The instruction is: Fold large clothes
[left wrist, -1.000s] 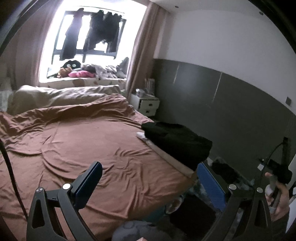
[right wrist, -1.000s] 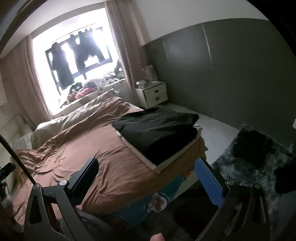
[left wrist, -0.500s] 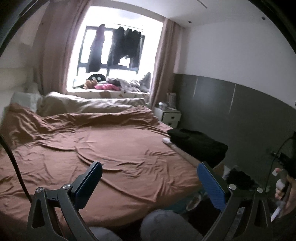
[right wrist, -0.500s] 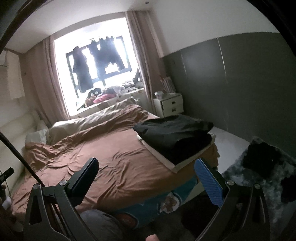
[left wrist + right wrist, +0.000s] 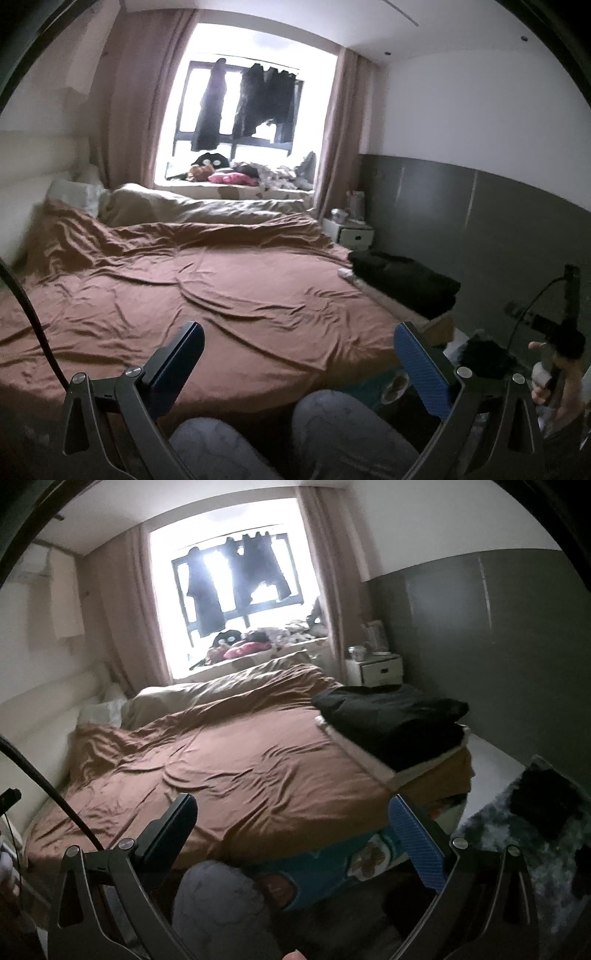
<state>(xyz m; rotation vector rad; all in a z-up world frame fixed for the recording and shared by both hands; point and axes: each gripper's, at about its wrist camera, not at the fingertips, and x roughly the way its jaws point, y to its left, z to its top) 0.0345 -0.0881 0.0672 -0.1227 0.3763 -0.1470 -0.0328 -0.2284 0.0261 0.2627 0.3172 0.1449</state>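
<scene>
A folded black garment [image 5: 404,278] [image 5: 391,716] lies on a pale folded layer at the right corner of the bed. The bed is covered by a wrinkled brown sheet [image 5: 207,295] [image 5: 236,768]. My left gripper [image 5: 299,345] hangs open in front of the bed's near edge, holding nothing. My right gripper [image 5: 291,821] is also open and empty, well short of the black garment. In the left wrist view the right gripper's handle [image 5: 561,332] shows at far right in a hand.
A person's knees in grey trousers [image 5: 332,432] [image 5: 218,897] sit just below the grippers. A white nightstand [image 5: 376,668] stands by the grey wall. Dark clothes hang in the window [image 5: 255,99]. A shaggy grey rug [image 5: 532,830] with dark items lies right of the bed.
Both grippers have tilted upward and pulled back from the bed, so more of the room and the knees show. Both stay open and empty.
</scene>
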